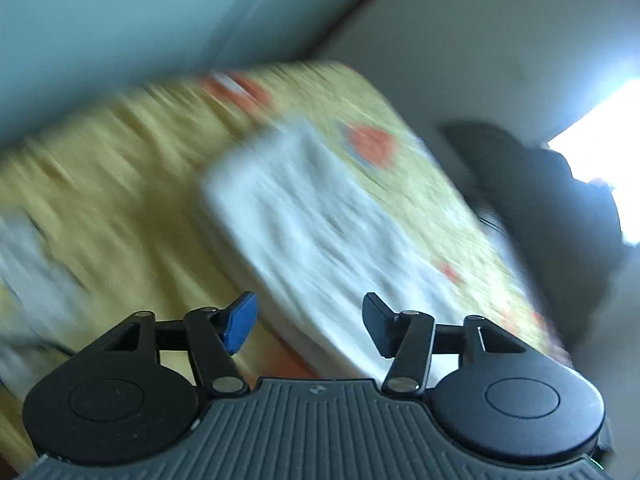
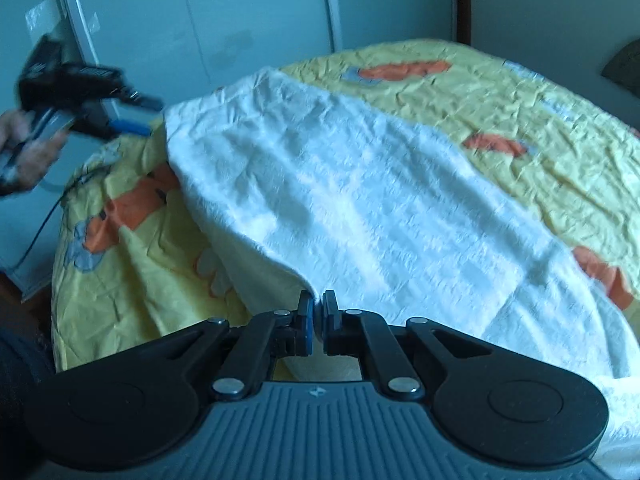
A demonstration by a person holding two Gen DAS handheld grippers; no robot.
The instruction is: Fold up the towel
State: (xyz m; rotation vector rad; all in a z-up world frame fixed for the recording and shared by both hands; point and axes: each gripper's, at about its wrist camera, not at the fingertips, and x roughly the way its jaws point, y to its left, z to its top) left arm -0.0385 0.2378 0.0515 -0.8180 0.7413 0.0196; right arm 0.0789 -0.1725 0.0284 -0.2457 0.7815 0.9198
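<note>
A white textured towel (image 2: 360, 184) lies spread on a bed with a yellow cover (image 2: 540, 120) printed with orange shapes. My right gripper (image 2: 318, 312) is shut on the towel's near edge, and the cloth rises into a small peak between its pads. In the right wrist view my left gripper (image 2: 132, 114) hangs in the air off the bed's far left, held by a hand (image 2: 32, 156). The left wrist view is blurred; there my left gripper (image 1: 310, 320) is open, with nothing between its fingers, above the towel (image 1: 312, 232) and the cover (image 1: 120, 184).
Pale wardrobe doors (image 2: 200, 20) stand behind the bed. A cable (image 2: 44, 220) hangs below the hand at the left. A dark figure (image 1: 552, 208) stands at the bed's right side before a bright window (image 1: 600, 128).
</note>
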